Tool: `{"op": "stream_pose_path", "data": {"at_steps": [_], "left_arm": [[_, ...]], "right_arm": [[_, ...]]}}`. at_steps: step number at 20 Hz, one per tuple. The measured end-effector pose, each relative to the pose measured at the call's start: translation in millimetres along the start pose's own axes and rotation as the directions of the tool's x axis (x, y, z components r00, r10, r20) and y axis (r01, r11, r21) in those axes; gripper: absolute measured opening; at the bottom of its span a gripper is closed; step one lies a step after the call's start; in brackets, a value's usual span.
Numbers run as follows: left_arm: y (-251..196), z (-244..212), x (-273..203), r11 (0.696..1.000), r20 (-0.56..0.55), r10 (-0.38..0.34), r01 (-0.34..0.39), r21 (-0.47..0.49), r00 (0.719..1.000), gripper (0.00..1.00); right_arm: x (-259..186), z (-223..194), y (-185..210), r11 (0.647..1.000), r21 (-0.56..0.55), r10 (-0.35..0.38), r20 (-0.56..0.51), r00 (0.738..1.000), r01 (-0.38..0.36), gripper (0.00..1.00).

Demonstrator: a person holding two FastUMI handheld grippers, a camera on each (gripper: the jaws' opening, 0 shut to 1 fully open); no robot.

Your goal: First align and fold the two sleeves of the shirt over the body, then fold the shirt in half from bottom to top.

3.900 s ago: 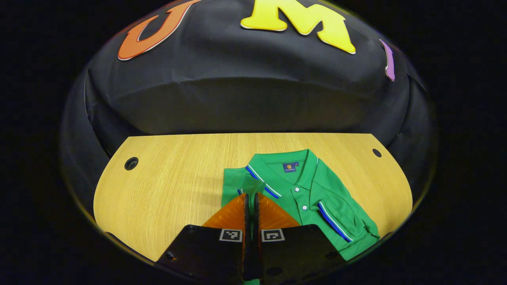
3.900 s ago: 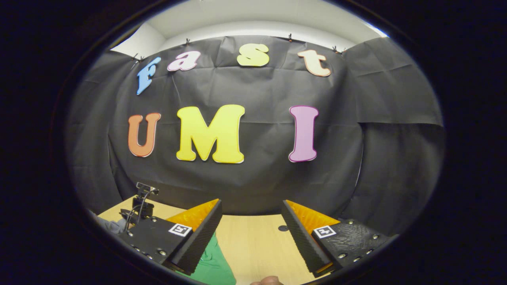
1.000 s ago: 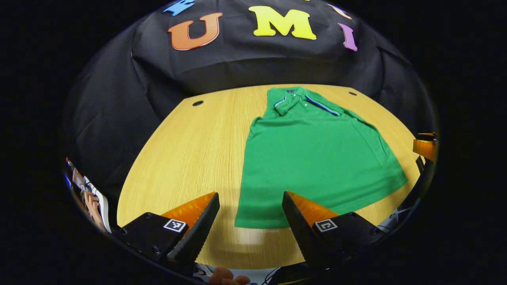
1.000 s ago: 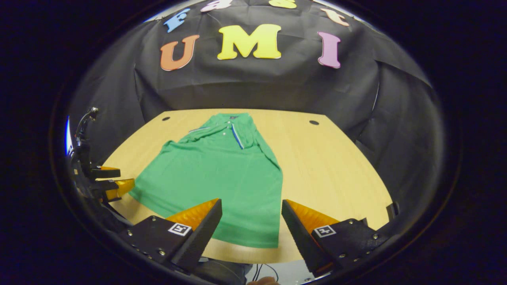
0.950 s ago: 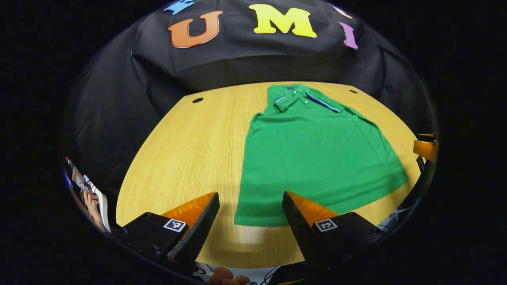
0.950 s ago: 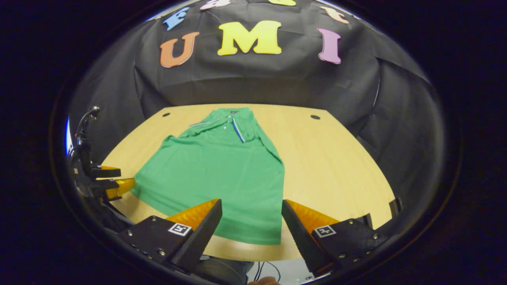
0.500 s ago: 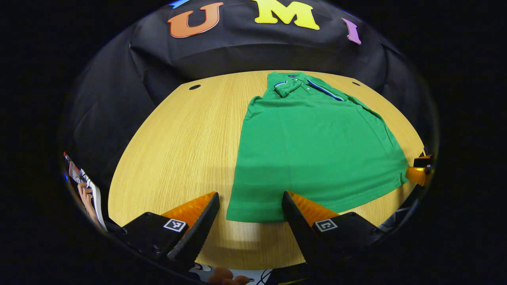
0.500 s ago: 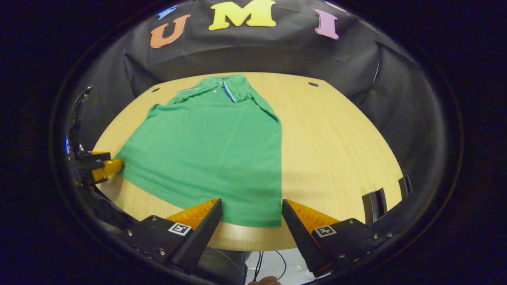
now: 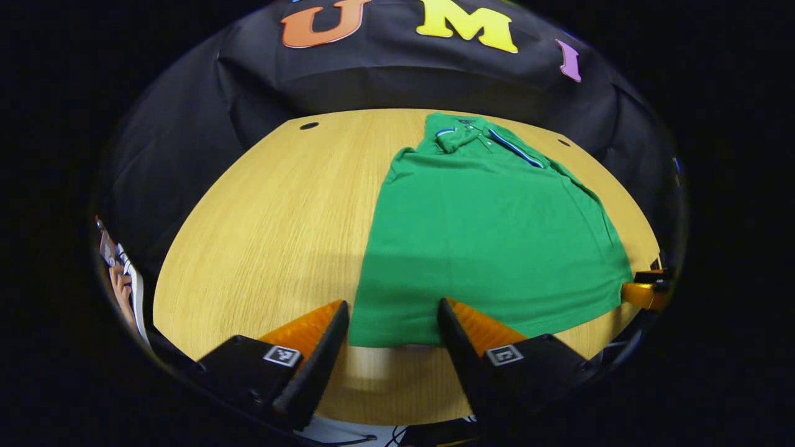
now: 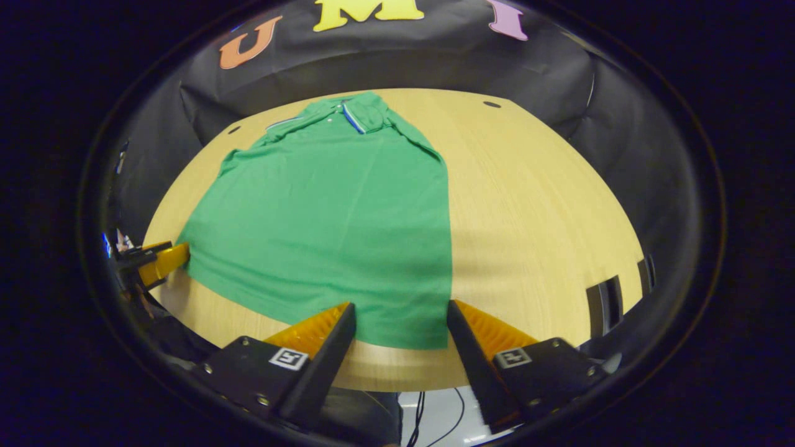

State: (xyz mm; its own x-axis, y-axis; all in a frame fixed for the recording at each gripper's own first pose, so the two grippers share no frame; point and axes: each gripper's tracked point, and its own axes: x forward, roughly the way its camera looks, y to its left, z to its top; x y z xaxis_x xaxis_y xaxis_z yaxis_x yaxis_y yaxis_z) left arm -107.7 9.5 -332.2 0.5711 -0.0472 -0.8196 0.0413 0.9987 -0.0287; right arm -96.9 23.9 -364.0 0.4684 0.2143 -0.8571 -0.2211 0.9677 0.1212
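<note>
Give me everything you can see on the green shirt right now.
The green shirt is a polo of knit-looking cloth, lying flat on the wooden table, collar far, hem near. Both striped-cuff sleeves are folded in near the buttoned placket. The left gripper and right gripper are open, each framing a hem corner, neither closed on it.

A pale wood-grain surface (image 9: 261, 211) with a curved far edge is filling the middle of the booth; two small dark round holes (image 9: 308, 126) are sitting near its far corners; black cloth (image 10: 385, 56) is hanging behind as the wall; cables (image 10: 422, 410) are dangling below the near edge.
</note>
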Motion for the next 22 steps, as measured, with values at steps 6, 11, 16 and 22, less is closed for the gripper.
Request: {"op": "stream_pose_path", "data": {"at_steps": [6, 11, 16, 22], "left_arm": [[-12.6, 3.0, 1.8, 0.999, 0.004, 0.026, -0.026, -0.037, 1.000, 0.04], [-20.1, -1.3, -9.1, 0.998, -0.014, 0.005, -0.006, -0.061, 1.000, 0.04], [-23.2, 14.2, -28.2, 0.998, 0.015, -0.005, 0.006, -0.061, 1.000, 0.03], [-20.5, 57.0, -36.2, 0.996, 0.071, -0.008, 0.014, -0.093, 0.997, 0.03]], "right_arm": [[5.0, -0.1, 3.9, 0.998, 0.070, -0.006, 0.010, 1.000, 0.005, 0.02], [-3.3, 7.6, -0.2, 0.994, 0.110, -0.013, 0.026, 1.000, 0.010, 0.01], [-23.4, 35.4, 4.5, 0.994, 0.104, 0.006, 0.075, 0.997, -0.014, 0.01], [-32.2, 90.1, 15.0, 0.996, 0.078, 0.034, 0.150, 0.988, -0.046, 0.01]]}}
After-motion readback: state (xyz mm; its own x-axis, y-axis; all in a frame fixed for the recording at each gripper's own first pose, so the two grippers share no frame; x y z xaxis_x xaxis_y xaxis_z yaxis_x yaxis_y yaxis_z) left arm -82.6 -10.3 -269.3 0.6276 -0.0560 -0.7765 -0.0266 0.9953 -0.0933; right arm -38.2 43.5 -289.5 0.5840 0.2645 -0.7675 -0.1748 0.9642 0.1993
